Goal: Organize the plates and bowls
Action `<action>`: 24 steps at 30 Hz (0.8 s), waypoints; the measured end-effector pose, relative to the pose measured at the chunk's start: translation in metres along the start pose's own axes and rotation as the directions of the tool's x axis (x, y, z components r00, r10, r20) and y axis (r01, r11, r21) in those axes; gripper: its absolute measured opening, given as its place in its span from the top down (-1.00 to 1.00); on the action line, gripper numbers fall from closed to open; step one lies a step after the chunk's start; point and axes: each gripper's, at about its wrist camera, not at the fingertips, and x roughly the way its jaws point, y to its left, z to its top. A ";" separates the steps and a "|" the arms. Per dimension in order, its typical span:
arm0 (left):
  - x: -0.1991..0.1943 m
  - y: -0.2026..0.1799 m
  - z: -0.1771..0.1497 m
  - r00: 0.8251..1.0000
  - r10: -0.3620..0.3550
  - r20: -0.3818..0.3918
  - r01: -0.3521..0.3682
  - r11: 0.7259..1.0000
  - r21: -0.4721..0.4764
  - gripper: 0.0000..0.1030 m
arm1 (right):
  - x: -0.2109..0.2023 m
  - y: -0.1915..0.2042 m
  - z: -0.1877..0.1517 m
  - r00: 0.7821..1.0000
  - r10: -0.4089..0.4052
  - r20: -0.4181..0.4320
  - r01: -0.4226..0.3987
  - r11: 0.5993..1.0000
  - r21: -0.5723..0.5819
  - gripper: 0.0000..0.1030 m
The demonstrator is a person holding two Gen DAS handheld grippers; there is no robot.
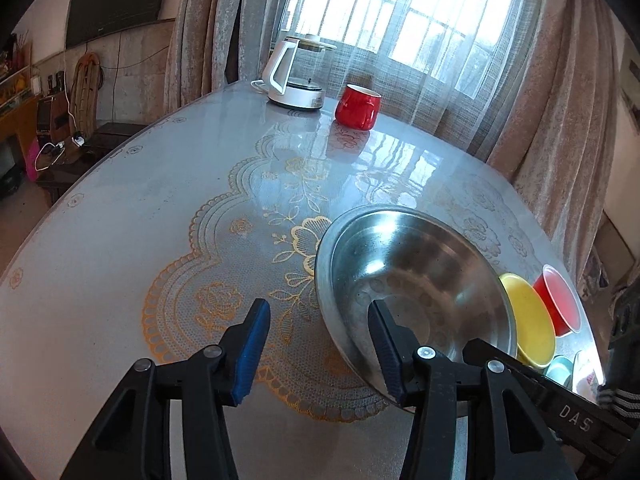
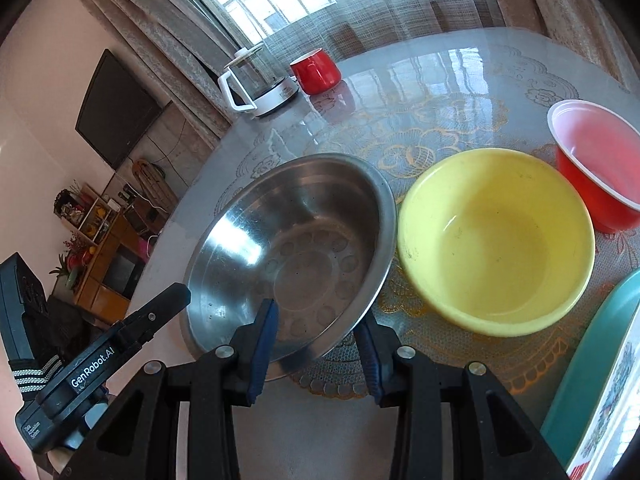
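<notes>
Steel bowl (image 2: pixel 296 248) tilted on worktop (image 1: pixel 120 240), just left of yellow bowl (image 2: pixel 496 240); red cup (image 2: pixel 600 168) beyond. My right claw (image 2: pixel 316 344) straddles its near rim, grip uncertain. My left claw (image 1: pixel 316 344) half open, one finger inside bowl, pads clear of rim.

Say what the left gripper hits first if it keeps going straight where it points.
Probably the table: the line between the fingers runs onto bare cloth just left of the steel bowl. One finger already overlaps the bowl's near rim, so it may clip that first; depth is unclear.
</notes>
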 end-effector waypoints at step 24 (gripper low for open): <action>-0.061 -0.023 -0.052 0.998 -0.052 0.031 0.048 0.991 0.125 0.46 | -0.030 0.011 -0.041 0.999 -0.027 -0.018 0.025 0.990 -0.140 0.24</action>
